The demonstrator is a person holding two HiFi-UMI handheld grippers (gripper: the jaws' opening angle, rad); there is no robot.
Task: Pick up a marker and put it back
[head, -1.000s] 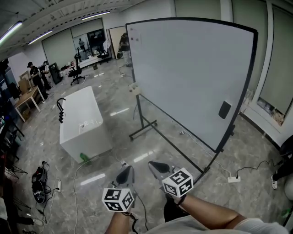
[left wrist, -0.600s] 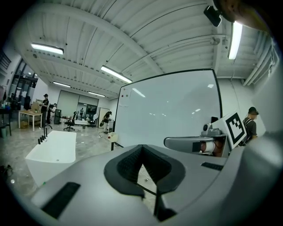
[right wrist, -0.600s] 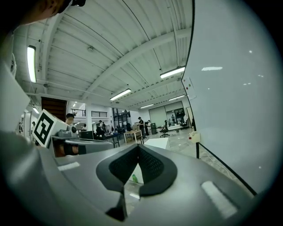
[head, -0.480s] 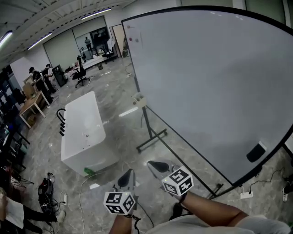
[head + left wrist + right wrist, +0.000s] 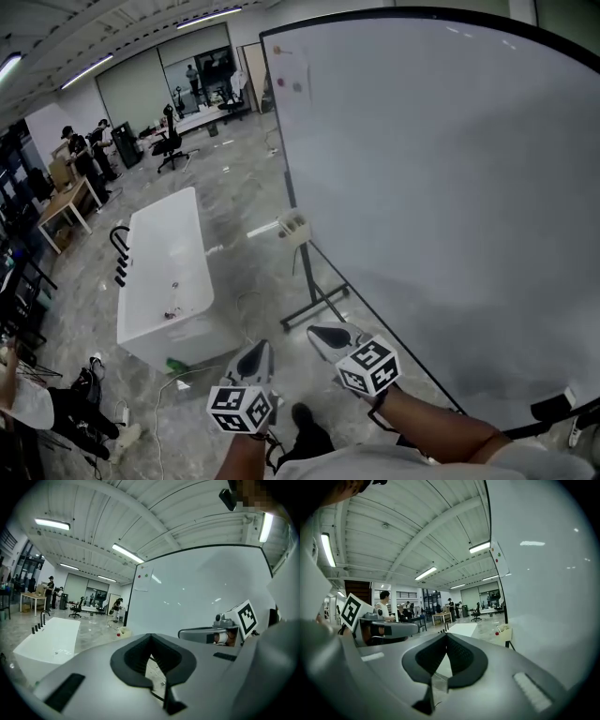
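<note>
Left gripper: fingers pressed together at the tips, nothing held between them. Right gripper: fingers likewise closed tip to tip, nothing between them. The two grippers are held side by side, apart from each other, both pointing forward along the foot of the whiteboard.

Task item: no single marker can be made out with certainty. A small cream holder is fixed at the whiteboard's left edge. In the right gripper view thin ends stand out of the holder and a red tip shows at its lower side.

The holder lies well ahead of both sets of fingertips and touches neither. In the left gripper view it sits left of the closed tips, in the right gripper view right of them.

A white counter stands on the floor to the left of the left gripper's fingers, well apart from them.
</note>
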